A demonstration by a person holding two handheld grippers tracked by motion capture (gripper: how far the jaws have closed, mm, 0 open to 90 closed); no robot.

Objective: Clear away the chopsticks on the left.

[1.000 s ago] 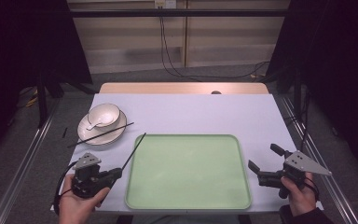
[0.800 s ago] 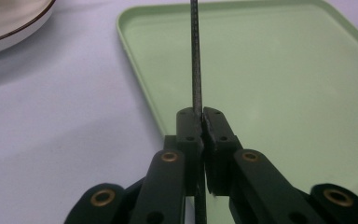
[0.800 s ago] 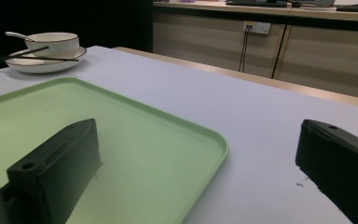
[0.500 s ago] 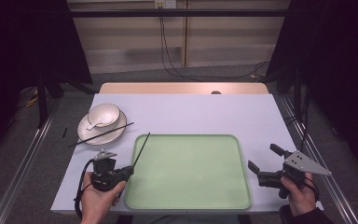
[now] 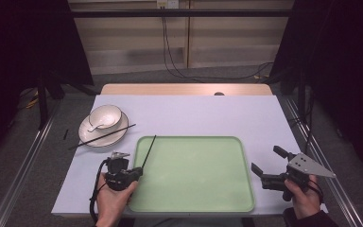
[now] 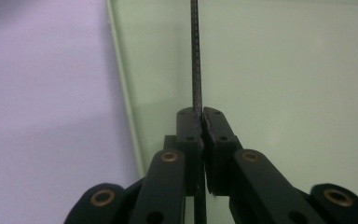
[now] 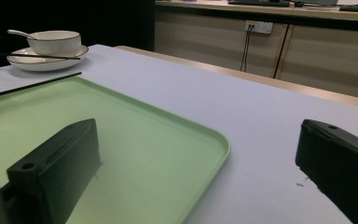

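My left gripper point(image 5: 139, 171) point(image 6: 200, 115) is shut on the near end of a thin black chopstick point(image 5: 149, 151) point(image 6: 196, 56). The stick slants away over the left rim of a pale green tray point(image 5: 194, 189) point(image 6: 284, 70). A second black chopstick point(image 5: 101, 137) point(image 7: 32, 56) lies across a white plate point(image 5: 90, 133) point(image 7: 46, 64). On that plate sits a white bowl point(image 5: 106, 115) point(image 7: 55, 43) with a spoon point(image 5: 94, 126) point(image 7: 16, 32). My right gripper point(image 5: 268, 160) point(image 7: 198, 140) stands open beside the tray's right edge, with nothing between its jaws.
A lavender mat point(image 5: 203, 113) covers the wooden table point(image 5: 184, 89). Metal rails point(image 5: 23, 165) run along both sides of it. Cables point(image 5: 170, 56) hang at a cabinet behind the far edge.
My left hand has moved right and lower with the chopstick, from the mat onto the tray's left rim. The right hand has kept still.
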